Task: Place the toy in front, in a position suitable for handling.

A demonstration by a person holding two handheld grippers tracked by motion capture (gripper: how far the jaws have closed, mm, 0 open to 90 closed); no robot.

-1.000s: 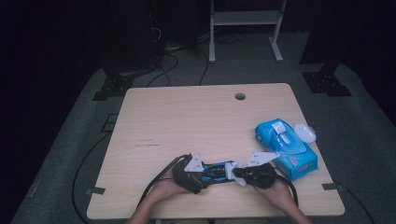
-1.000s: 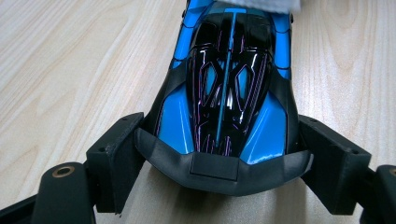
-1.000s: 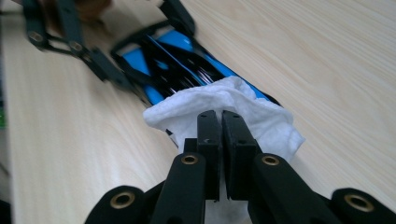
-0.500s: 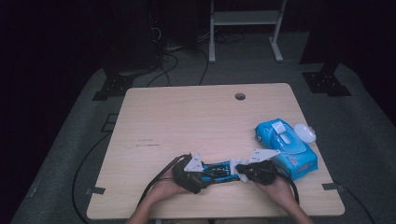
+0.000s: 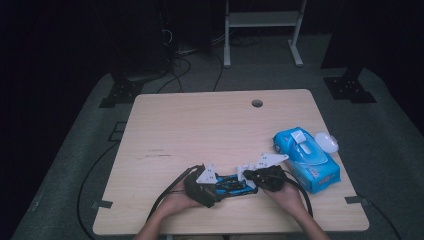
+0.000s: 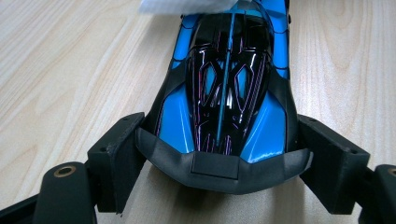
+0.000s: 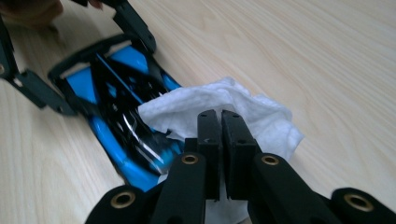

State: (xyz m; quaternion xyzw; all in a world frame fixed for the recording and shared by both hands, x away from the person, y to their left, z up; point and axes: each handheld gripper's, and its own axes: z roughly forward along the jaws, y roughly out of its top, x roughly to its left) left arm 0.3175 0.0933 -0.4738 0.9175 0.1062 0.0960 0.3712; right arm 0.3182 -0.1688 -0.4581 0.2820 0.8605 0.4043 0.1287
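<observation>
Blue toy car (image 5: 235,184) near front edge of table (image 5: 200,130), clamped at one end, wiped at the other.

From high view: left gripper (image 5: 210,186) and right gripper (image 5: 252,176) facing each other across car, hands entering from bottom edge; blue wipes pack (image 5: 306,157) lying just right of right gripper, white lid-like piece (image 5: 326,142) beside pack, round hole (image 5: 257,103) near far edge. From left gripper view, hidden from above: jaws set apart, one on each flank of car (image 6: 224,88), pressing against black end bumper, car pointing straight away along jaws. From right gripper view: jaws nearly together, pinching crumpled white wipe (image 7: 219,112), wipe resting on near end of car (image 7: 116,102); left gripper's jaws gripping far end, car lying slantwise on wood.
</observation>
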